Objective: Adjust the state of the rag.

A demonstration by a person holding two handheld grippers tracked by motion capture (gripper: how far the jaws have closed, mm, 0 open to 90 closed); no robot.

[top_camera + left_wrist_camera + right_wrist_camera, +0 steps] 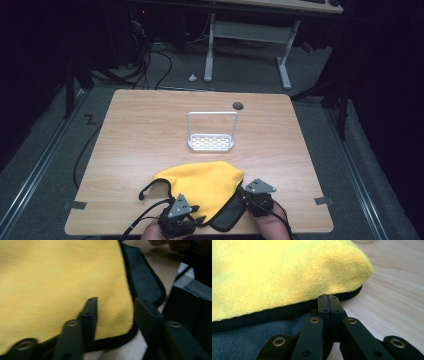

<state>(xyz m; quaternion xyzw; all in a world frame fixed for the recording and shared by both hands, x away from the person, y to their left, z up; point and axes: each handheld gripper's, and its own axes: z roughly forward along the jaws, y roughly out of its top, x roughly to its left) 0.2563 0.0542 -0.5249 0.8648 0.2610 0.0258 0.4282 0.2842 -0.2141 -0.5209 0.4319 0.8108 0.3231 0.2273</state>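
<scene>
A yellow cloth (205, 182) with a black hem and a dark grey underside (227, 217) lies folded near the table's front edge. My left gripper (194, 210) is at its front left; in the left gripper view it (116, 301) stands open, its jaws astride the cloth's (62, 277) hemmed corner with the pads off the fabric. My right gripper (243, 192) sits at the cloth's right side. In the right gripper view it (328, 297) is shut, its tips against the black hem (287, 311) of the cloth (287, 270). I see no fabric between the jaws.
A white wire-handled rack (211, 142) stands at the middle of the wooden table (140, 125), beyond the cloth. A dark grommet hole (238, 105) sits near the far edge. A white desk frame (245, 35) stands on the floor behind.
</scene>
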